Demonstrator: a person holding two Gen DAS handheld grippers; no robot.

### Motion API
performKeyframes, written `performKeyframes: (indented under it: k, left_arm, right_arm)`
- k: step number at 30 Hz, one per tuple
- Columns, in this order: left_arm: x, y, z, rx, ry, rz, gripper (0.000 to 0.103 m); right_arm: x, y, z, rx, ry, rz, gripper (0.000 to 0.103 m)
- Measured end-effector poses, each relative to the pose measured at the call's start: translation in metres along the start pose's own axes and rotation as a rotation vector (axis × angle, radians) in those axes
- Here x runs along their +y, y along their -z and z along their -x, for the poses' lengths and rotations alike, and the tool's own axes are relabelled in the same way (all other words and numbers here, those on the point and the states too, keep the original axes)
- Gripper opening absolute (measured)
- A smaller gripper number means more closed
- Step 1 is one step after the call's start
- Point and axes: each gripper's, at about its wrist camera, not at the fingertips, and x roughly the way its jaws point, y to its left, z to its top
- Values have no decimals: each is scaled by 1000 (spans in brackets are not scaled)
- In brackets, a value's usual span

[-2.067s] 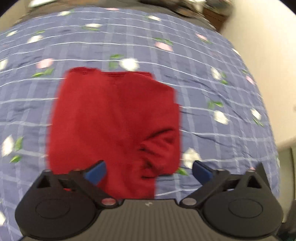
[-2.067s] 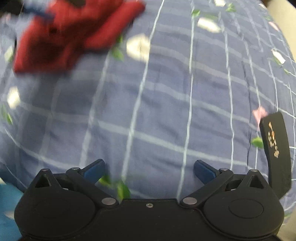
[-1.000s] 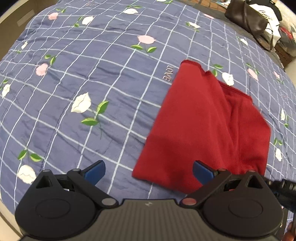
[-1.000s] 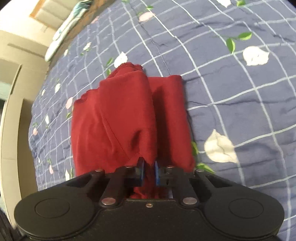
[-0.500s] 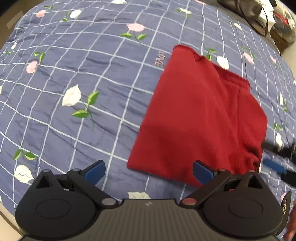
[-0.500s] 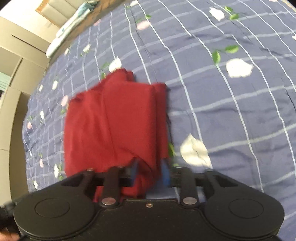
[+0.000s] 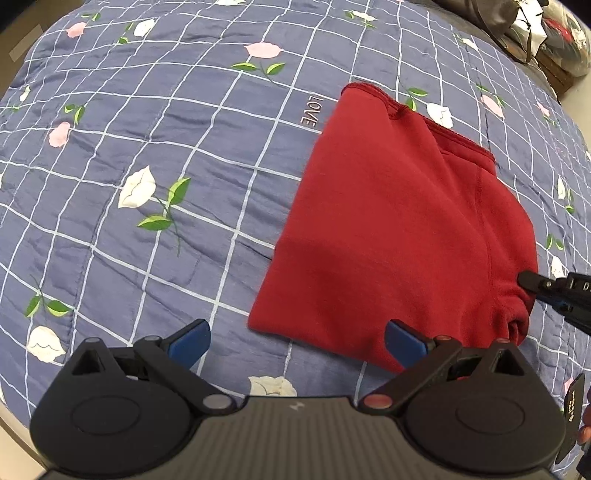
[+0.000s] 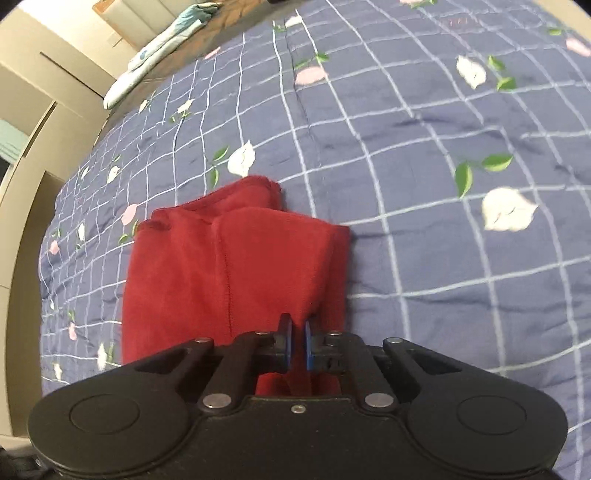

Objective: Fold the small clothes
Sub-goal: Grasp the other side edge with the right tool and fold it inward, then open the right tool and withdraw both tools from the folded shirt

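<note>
A blue checked quilt with flowers covers the bed; bags lie past its far corner.

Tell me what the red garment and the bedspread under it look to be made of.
Red garment: soft, matte fleece or thick knit, judging by the fuzzy nap and stitched seam. Bedspread: thin woven fabric, likely cotton or polyester, slightly sheeny, with fine wrinkles and a printed grid and flowers.

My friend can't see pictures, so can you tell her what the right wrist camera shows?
The right hand-held gripper is pinched shut on the near edge of a folded red garment, which lies on a blue checked bedspread printed with flowers. Pale cupboards stand beyond the bed, on the left.
</note>
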Motion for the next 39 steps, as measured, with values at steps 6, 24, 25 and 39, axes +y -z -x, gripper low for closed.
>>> performKeyframes:
  k: [6,24,25,39]
  left_arm:
    - [1,0,3,-5,-14,-27,102]
    - [17,19,6,49,-29,-37,103]
    - [19,21,6,56,-33,-38,103]
    - [23,52,24,185,-129,-200,103]
  right_arm:
    - [-13,10,-8,13,-1,-46,11]
    - [-46,103,-2,97,169,-116,102]
    - [-39,111,-2,92,188,-67,102]
    - [15,166,-26,242,402,373,103]
